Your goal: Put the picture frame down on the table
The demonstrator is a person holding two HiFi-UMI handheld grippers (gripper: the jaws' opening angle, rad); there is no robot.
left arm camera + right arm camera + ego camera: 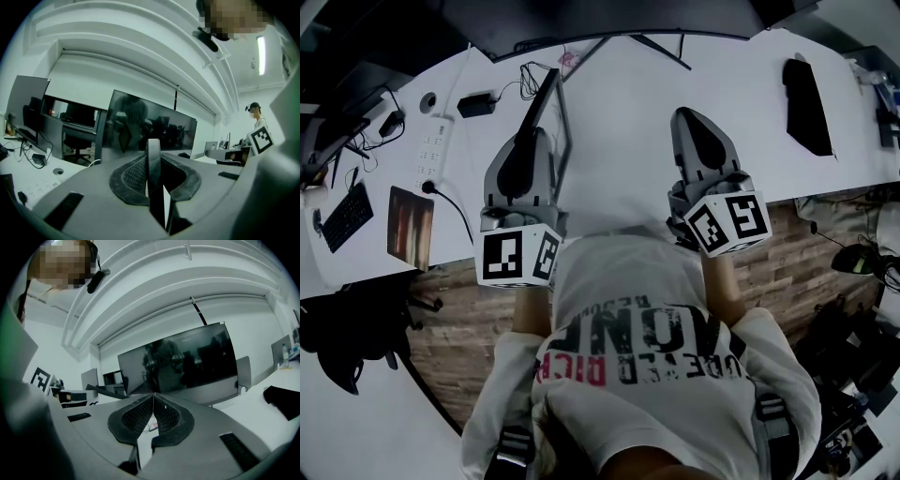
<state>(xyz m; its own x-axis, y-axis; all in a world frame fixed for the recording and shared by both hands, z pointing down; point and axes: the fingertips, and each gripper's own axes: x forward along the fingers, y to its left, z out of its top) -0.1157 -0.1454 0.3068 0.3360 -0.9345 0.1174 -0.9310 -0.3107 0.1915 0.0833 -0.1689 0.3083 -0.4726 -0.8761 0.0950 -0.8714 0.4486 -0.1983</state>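
Both forearms reach forward from the torso, the left forearm and the right forearm roughly parallel and well apart. Each hand carries a tool pointing away from the body, close to level, above the surface. The left tool has its jaws clamped on the thin dark edge of the picture frame, which stands upright between the pads. The right tool has its jaws closed, the tips meeting with nothing between them.

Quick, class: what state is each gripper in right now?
Left gripper: jaws closed on the picture frame, held edge-on.
Right gripper: jaws closed, holding nothing.
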